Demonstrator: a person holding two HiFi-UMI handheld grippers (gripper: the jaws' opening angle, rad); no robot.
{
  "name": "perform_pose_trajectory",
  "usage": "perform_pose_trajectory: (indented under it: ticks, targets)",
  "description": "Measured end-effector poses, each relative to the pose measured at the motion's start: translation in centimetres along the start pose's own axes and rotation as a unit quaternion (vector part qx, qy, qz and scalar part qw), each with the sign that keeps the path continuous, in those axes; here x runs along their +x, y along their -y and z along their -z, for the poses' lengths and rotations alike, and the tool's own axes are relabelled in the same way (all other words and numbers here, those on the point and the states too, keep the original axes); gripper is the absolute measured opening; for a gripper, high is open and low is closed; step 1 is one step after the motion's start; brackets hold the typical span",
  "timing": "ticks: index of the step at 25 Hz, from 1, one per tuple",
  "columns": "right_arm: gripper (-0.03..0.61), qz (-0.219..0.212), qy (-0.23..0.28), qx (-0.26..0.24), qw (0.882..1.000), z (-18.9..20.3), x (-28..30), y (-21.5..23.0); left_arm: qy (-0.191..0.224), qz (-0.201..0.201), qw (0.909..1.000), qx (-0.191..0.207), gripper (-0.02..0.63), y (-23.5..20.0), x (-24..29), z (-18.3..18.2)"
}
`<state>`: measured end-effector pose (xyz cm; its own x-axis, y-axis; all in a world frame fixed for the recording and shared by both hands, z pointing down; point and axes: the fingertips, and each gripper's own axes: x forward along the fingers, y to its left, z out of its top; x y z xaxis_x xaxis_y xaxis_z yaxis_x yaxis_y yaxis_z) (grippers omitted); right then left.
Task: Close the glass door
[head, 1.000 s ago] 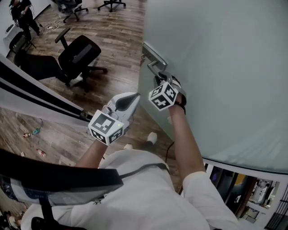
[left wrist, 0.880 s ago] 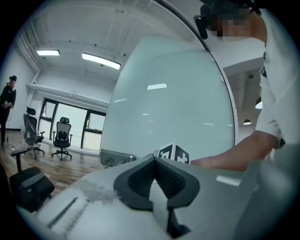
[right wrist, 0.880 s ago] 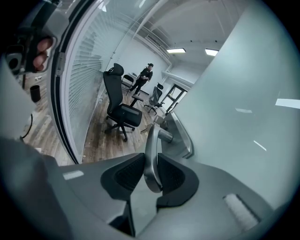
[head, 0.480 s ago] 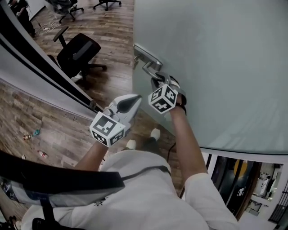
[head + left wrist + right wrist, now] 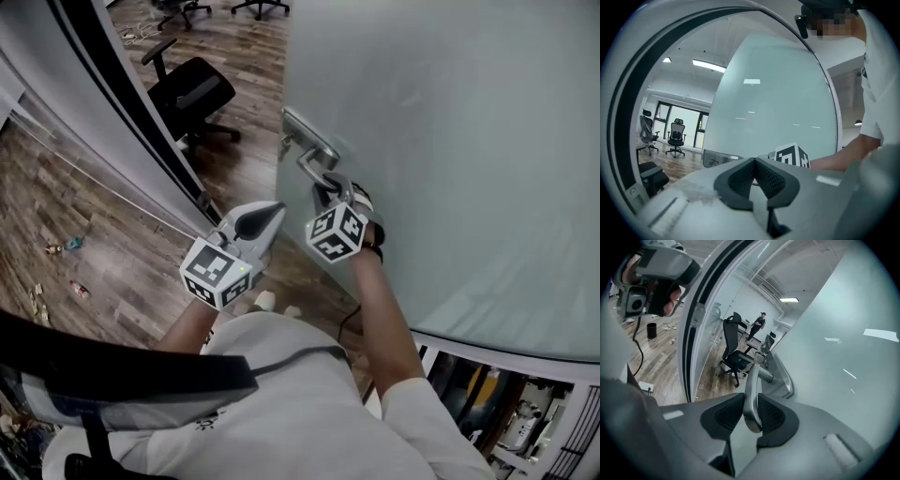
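The frosted glass door [image 5: 450, 141] fills the right of the head view, with its metal lever handle [image 5: 314, 155] near the door's left edge. My right gripper [image 5: 328, 187] is shut on that lever. In the right gripper view the lever [image 5: 751, 390] stands upright between the dark pads [image 5: 771, 416], both pressing on it. My left gripper [image 5: 277, 211] hovers just left of the right one, off the door. In the left gripper view its jaws [image 5: 753, 176] are shut on nothing, with the door [image 5: 778, 108] ahead of them.
A glass partition with a black frame strip [image 5: 122, 103] runs diagonally to the left of the door's edge. A black office chair [image 5: 197, 94] stands in the gap beyond. Small litter [image 5: 56, 248] lies on the wood floor. A person [image 5: 758, 324] stands far off.
The black-framed partition has drawn closer to the door's edge and the gap showing the chair has narrowed. Both grippers have travelled along with the door, the right one still on the lever.
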<state>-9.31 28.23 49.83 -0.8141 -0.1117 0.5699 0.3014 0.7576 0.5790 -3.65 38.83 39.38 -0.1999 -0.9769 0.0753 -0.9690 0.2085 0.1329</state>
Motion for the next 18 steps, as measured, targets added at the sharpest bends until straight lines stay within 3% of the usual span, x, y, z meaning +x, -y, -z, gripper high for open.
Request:
perform_pose_trajectory:
  ticks: [18]
  targets:
    - [0.094, -0.025, 0.033, -0.037, 0.998, -1.3, -2.9, -4.6, -0.005, -0.117, 0.9931, -0.013, 0.005, 0.9, -5.4, 1.9]
